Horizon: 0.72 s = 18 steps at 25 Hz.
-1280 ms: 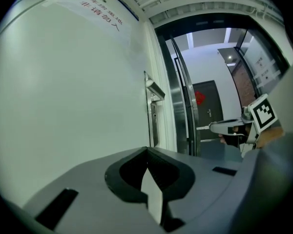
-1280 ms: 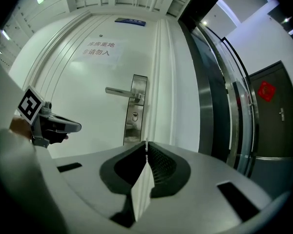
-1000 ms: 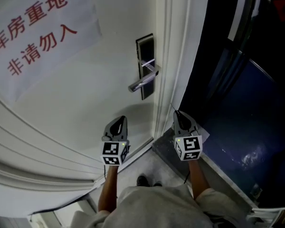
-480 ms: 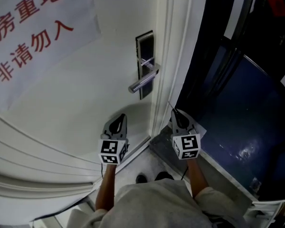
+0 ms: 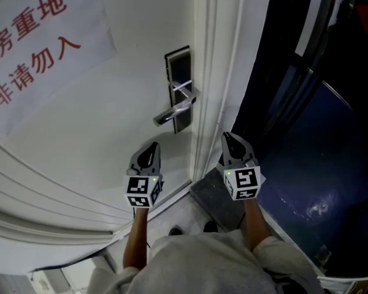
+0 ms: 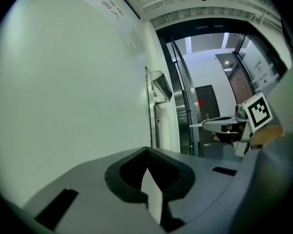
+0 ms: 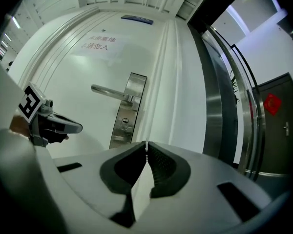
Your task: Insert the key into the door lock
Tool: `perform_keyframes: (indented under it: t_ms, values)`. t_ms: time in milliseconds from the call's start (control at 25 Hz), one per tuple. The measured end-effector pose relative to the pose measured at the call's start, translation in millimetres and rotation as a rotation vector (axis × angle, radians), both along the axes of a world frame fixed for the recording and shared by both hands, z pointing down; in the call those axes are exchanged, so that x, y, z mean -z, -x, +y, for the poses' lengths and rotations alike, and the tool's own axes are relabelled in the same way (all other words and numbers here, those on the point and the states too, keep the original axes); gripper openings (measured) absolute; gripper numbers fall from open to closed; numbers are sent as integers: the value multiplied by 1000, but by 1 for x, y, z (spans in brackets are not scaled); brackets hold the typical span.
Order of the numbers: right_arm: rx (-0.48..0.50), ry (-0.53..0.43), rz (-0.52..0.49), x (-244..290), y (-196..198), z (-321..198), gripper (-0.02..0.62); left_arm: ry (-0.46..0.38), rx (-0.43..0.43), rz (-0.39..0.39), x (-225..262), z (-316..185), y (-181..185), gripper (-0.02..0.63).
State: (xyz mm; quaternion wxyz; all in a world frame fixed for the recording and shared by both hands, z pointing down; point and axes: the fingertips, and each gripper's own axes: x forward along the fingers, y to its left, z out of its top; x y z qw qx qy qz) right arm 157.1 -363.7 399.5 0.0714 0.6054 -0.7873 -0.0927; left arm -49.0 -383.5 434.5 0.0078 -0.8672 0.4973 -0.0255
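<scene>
Right hand-held gripper | pinches thin silver key | door lock: steel plate

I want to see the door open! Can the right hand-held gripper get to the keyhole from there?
Probably yes. Nothing stands between the right hand-held gripper, pinching the key, and the keyhole under the handle; it just hangs a little way off.
</scene>
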Motion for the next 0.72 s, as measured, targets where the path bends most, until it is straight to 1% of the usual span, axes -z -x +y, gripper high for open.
perform_keyframes:
  t_ms: [160,280,440,720]
  values:
    - [21,-16,0,6,-10,-11,29,-11,44,-2,5,-1,3,17]
    - [50,-31,-2,10,-6,-16,29,-13,78,-8,9,0,11,17]
    - [111,-46,2,18,15,-22,29,-23,128,-17,13,5,27,17]
    - [218,-81,55,30,55,-32,29,-16,211,-33,13,18,57,17]
